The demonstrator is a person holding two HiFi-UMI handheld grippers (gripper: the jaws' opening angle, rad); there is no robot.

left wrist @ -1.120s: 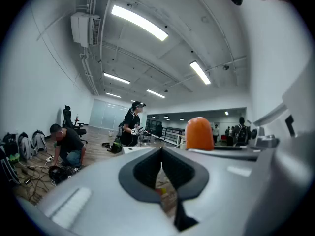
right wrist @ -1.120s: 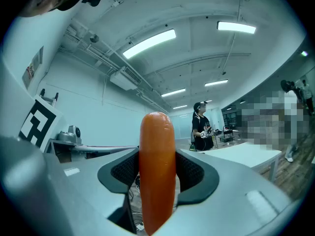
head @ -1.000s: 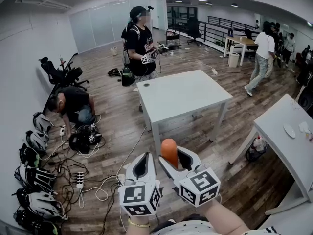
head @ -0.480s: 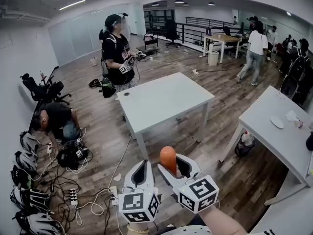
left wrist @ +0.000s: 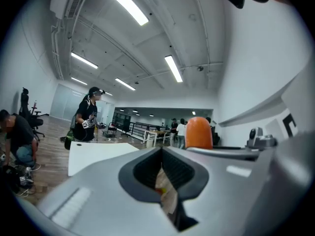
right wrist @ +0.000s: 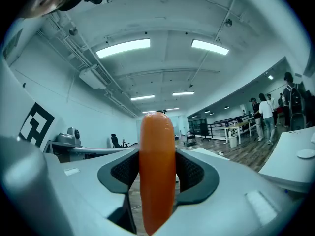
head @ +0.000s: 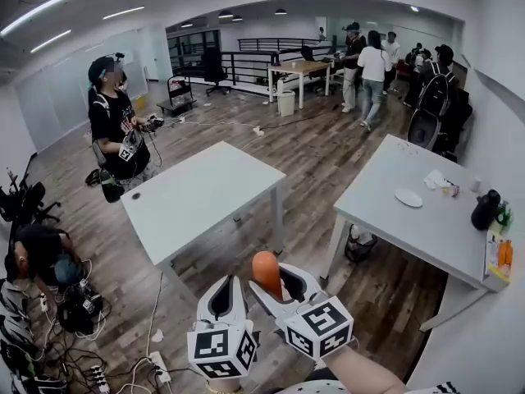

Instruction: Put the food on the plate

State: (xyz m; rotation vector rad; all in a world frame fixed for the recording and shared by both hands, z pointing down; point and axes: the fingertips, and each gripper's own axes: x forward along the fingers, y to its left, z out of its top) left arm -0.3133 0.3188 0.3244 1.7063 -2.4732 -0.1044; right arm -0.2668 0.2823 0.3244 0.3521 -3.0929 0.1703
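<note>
Where the floor meets the left wall: cables (head: 90, 359) and dark gear, with a crouching person (head: 37, 257) beside them.

Standing person (head: 119, 138): black shirt, far side of the middle tabletop, holding a marker-cube device.

Middle tabletop (head: 205, 195): white, four legs, wooden floor under it.

Left tongs (head: 223, 290): low in the head view, just beside the right tongs; jaws pressed together with nothing between them, as the left gripper view (left wrist: 165, 181) confirms.

Food (head: 264, 271): one orange, smooth, round-ended piece, upright, pinched at its lower part; its upper end stands clear above the jaw tips. It is in the air over the floor between the two tabletops, well apart from the plate. In the right gripper view (right wrist: 157, 166) it fills the middle, a dark pad touching each side.

Right tongs (head: 280, 279): jaws set wide and pinching the food; cube and a bare forearm behind.

Right tabletop (head: 426, 228): white, along the right wall.

Plate (head: 408, 197): small, white, bare, lying flat on the right tabletop near its far end.

Dark jug (head: 486, 210): on the same tabletop, at the wall side.

Group of people (head: 373, 64): standing at the far end of the room by a railing.
</note>
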